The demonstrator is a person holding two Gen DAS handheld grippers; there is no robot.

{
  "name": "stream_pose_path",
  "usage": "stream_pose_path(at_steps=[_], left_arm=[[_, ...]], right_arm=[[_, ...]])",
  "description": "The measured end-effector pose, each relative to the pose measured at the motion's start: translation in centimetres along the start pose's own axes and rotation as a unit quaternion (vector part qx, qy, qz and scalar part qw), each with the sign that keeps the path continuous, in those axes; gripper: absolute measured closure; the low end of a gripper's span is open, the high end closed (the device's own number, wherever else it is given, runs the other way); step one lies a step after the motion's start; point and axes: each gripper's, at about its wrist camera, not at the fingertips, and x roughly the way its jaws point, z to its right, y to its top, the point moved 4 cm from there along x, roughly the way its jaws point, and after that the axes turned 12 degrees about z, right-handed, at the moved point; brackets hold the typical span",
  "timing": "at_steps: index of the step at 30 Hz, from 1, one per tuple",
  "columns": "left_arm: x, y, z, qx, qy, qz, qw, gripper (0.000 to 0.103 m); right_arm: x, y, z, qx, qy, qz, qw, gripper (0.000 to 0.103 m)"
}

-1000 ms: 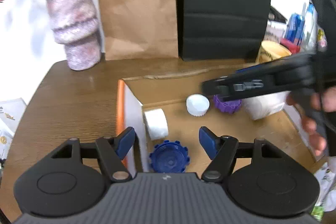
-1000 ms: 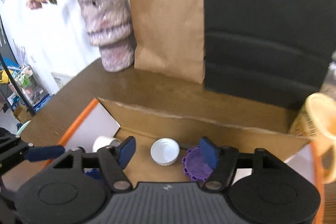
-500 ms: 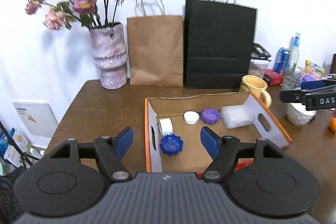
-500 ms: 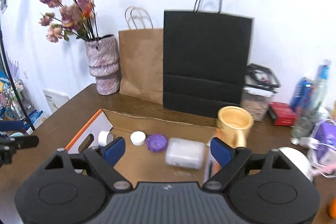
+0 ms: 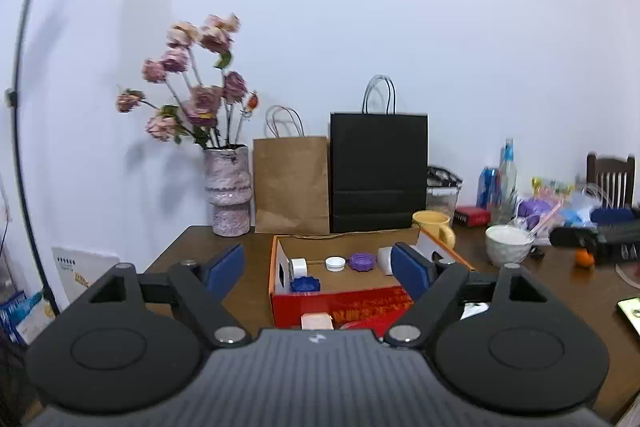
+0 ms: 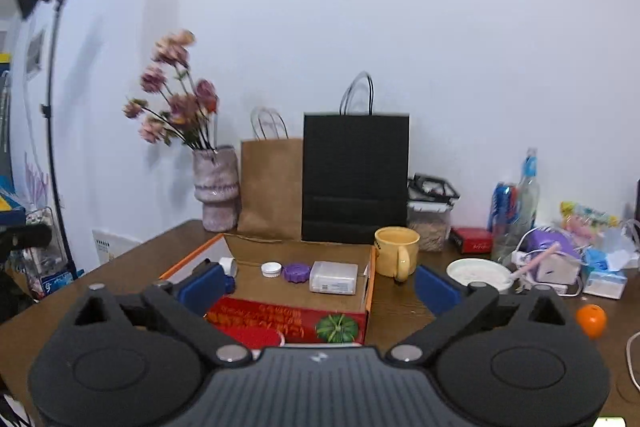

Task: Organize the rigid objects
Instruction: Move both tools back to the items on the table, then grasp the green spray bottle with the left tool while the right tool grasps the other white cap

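An open cardboard box (image 5: 332,301) (image 6: 296,319) with a red front and orange rim stands on the brown table. Inside lie a white roll (image 5: 299,267), a blue toothed lid (image 5: 305,284), a white cap (image 5: 335,263) (image 6: 271,269), a purple toothed lid (image 5: 362,261) (image 6: 296,272) and a clear plastic case (image 6: 333,277). My left gripper (image 5: 320,269) is open and empty, well back from the box. My right gripper (image 6: 320,285) is open and empty, also held back in front of the box.
A yellow mug (image 6: 396,251) stands right of the box, then a white bowl (image 6: 478,273), bottles and clutter. A flower vase (image 5: 228,195), a brown paper bag (image 5: 291,183) and a black bag (image 5: 378,171) stand behind. An orange (image 6: 591,321) lies at the right.
Both grippers have pulled up and far back from inside the box; the whole table now shows. Both stay open and empty.
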Motion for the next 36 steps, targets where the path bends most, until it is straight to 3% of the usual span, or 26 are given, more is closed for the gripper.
stream_pose_path(at_steps=[2, 5, 9, 13, 18, 26, 31, 36], left_arm=[[-3.2, -1.5, 0.2, -0.003, 0.026, 0.029, 0.9992, 0.018], [-7.3, -4.2, 0.9, -0.002, 0.037, 0.046, 0.9982, 0.014], [-10.6, -7.5, 1.9, 0.009, 0.012, 0.023, 0.9996, 0.013], [-10.4, -8.5, 2.1, 0.011, 0.005, -0.002, 0.9999, 0.013], [-8.5, -9.8, 1.4, -0.021, 0.018, -0.037, 0.9990, 0.013], [-4.4, -11.9, 2.7, -0.012, 0.004, -0.079, 0.9968, 0.013], [0.9, -12.8, 5.8, 0.008, -0.054, -0.103, 0.9932, 0.013], [8.5, -14.2, 9.1, 0.036, -0.123, -0.139, 0.9819, 0.017]], right_arm=[[-3.6, -2.3, -0.9, -0.013, 0.003, 0.019, 1.000, 0.000], [-8.1, -5.9, -2.6, -0.031, -0.002, 0.021, 0.999, 0.000], [-11.9, -9.5, -3.2, 0.044, 0.013, -0.005, 0.999, 0.000], [-12.6, -11.3, -3.3, 0.040, -0.008, -0.021, 0.999, 0.000], [-11.4, -12.0, -2.9, 0.050, -0.017, -0.028, 0.998, 0.000], [-6.8, -13.2, -1.3, 0.052, -0.016, -0.067, 0.996, 0.004], [-1.5, -13.1, 0.1, 0.044, -0.006, -0.092, 0.995, 0.010], [6.2, -13.3, 1.0, 0.001, 0.014, -0.139, 0.990, 0.015]])
